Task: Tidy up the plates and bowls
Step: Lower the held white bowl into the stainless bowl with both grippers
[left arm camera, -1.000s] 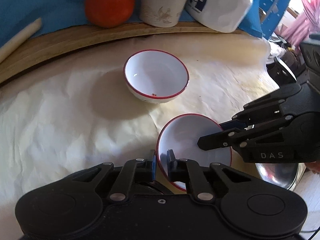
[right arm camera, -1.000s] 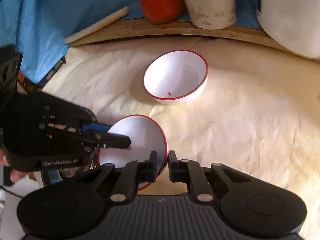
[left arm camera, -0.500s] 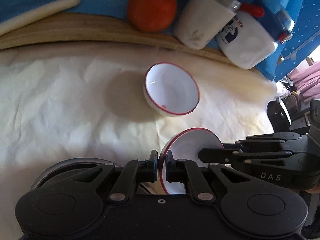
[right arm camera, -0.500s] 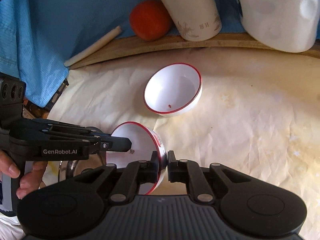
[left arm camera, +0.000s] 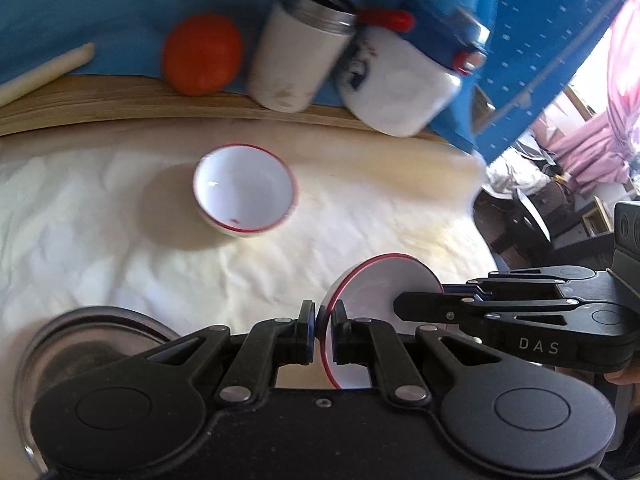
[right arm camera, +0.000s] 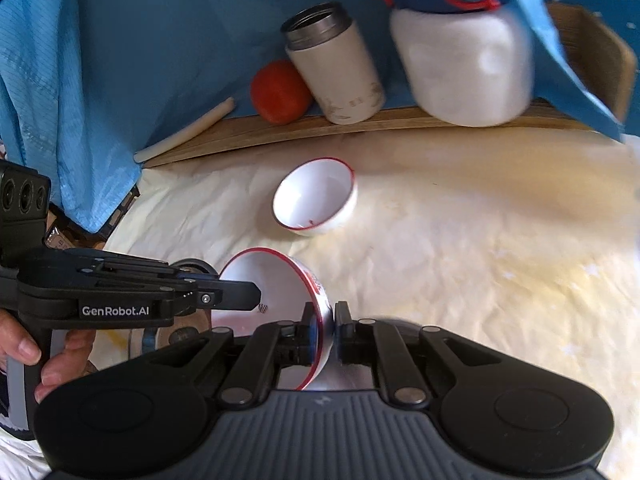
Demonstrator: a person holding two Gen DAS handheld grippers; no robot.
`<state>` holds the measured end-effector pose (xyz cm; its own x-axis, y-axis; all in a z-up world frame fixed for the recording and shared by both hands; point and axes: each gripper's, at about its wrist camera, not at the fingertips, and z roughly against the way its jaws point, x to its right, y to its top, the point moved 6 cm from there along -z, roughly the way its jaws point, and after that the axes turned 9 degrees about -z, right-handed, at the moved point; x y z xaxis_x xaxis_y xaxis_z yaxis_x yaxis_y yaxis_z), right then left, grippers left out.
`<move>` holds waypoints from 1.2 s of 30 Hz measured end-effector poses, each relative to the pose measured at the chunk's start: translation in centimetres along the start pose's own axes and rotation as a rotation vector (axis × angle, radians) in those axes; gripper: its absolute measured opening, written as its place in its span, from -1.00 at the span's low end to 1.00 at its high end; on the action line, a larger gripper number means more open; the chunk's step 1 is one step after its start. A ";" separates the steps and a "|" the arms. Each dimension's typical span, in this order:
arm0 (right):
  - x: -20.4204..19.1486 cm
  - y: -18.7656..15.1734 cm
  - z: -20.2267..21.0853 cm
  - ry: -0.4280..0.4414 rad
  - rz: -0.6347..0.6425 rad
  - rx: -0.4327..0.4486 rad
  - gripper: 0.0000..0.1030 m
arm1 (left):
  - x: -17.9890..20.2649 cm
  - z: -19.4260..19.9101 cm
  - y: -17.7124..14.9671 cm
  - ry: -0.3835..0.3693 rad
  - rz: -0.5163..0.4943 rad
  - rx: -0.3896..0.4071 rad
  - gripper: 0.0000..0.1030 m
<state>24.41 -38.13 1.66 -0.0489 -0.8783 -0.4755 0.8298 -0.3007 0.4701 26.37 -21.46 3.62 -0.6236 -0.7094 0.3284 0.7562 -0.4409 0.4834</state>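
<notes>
Left hand-held gripper (left arm camera: 323, 322): pointed steeply downward, jaws pinched nearly closed on rim of held bowl (left arm camera: 380, 292). Right hand-held gripper (right arm camera: 323, 322): same downward pitch, jaws clamped on opposite rim. Grippers face each other across bowl. Person's hand (right arm camera: 48, 356) wraps left gripper's handle, fingers curled.

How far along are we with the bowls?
Nothing looks stacked yet. In hand: both the left gripper and right gripper pinch the lifted bowl by opposite rims. Left: the second bowl sits alone on the cloth; a metal dish waits nearby.
</notes>
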 end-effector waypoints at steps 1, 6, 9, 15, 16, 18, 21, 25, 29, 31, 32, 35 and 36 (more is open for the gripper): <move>0.3 -0.2 0.4 -0.007 -0.002 0.003 -0.81 | 0.6 0.0 -0.1 -0.006 -0.008 -0.002 -0.86; 2.0 -1.8 2.2 -0.037 -0.024 0.016 -0.81 | 3.3 -0.7 -1.0 -0.024 -0.055 -0.024 -0.86; 3.0 -2.6 2.8 -0.053 -0.039 0.018 -0.81 | 4.8 -1.4 -1.6 -0.035 -0.083 -0.047 -0.86; 4.3 -4.2 3.1 -0.075 -0.052 0.001 -0.81 | 5.9 -2.8 -2.8 -0.043 -0.107 -0.096 -0.86; 4.4 -4.4 3.1 -0.078 -0.052 -0.003 -0.81 | 6.0 -3.1 -2.9 -0.041 -0.109 -0.103 -0.86; 4.6 -4.7 3.0 -0.082 -0.052 -0.010 -0.81 | 6.2 -3.4 -3.2 -0.038 -0.111 -0.115 -0.87; 4.8 -4.9 2.7 -0.086 -0.051 -0.020 -0.81 | 6.2 -3.9 -3.4 -0.030 -0.116 -0.132 -0.87; 5.0 -4.8 2.1 -0.086 -0.056 -0.029 -0.81 | 6.4 -4.2 -3.5 -0.015 -0.128 -0.137 -0.86; 5.3 -4.7 1.6 -0.087 -0.060 -0.042 -0.80 | 6.3 -4.5 -3.5 -0.009 -0.132 -0.143 -0.87; 5.4 -4.6 1.4 -0.088 -0.059 -0.049 -0.80 | 6.1 -4.7 -3.5 -0.009 -0.129 -0.149 -0.87; 5.4 -4.6 1.3 -0.089 -0.059 -0.052 -0.80 | 6.1 -4.9 -3.5 -0.010 -0.126 -0.153 -0.86; 5.5 -4.6 1.0 -0.089 -0.059 -0.060 -0.80 | 5.9 -5.2 -3.8 -0.010 -0.120 -0.165 -0.86; 5.5 -4.6 0.9 -0.090 -0.059 -0.062 -0.80 | 5.9 -5.3 -3.8 -0.010 -0.119 -0.168 -0.87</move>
<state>19.82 -41.91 -2.42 -0.1462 -0.8905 -0.4309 0.8567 -0.3318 0.3950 20.90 -26.90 -0.61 -0.7119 -0.6417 0.2854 0.6989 -0.6077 0.3772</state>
